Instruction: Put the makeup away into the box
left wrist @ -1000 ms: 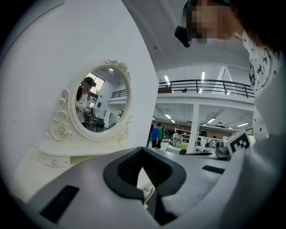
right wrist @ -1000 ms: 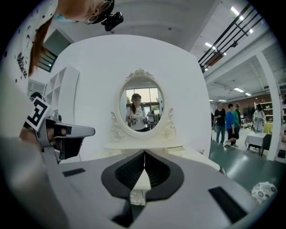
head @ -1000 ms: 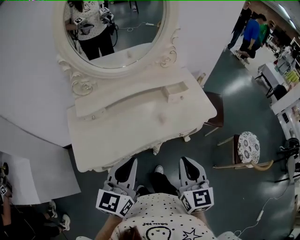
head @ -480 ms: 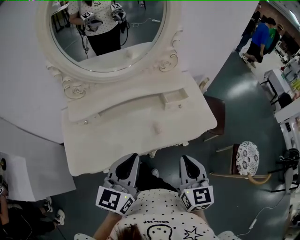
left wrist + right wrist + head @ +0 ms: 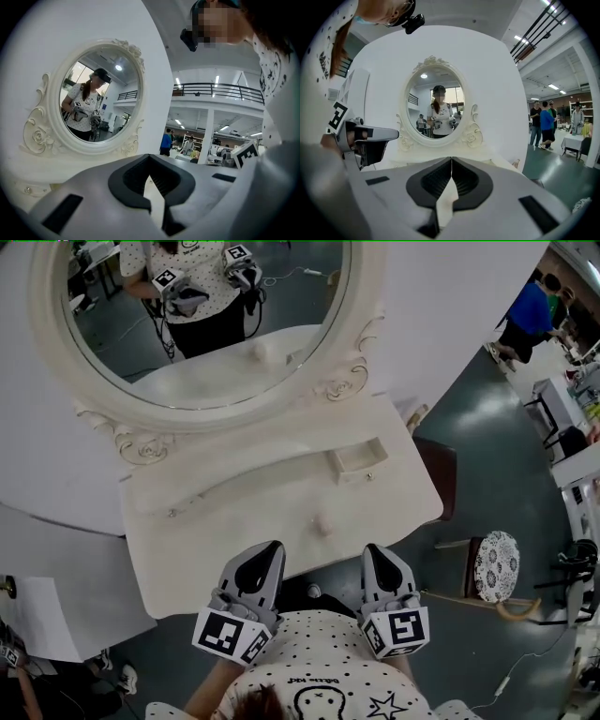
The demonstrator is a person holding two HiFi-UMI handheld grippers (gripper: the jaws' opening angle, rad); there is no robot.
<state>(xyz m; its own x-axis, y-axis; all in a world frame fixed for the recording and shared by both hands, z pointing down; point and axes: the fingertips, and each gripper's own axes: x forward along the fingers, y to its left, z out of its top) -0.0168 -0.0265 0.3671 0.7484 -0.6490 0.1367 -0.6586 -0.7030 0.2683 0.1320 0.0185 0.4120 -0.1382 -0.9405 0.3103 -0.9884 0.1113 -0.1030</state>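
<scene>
On the white dressing table [image 5: 234,521], one small open drawer [image 5: 356,463].

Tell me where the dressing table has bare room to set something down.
Bare: the wide tabletop left of the small white object, between the raised back shelf and the front edge. Tighter on the right, below the open little drawer.

A white table [image 5: 216,531] with a big oval mirror [image 5: 206,324] stands by the wall. A little drawer [image 5: 359,462] on it sits open. The left gripper [image 5: 268,555] and right gripper [image 5: 375,557] point at the table's near edge, side by side. A stool [image 5: 495,565] stands to the right.
</scene>
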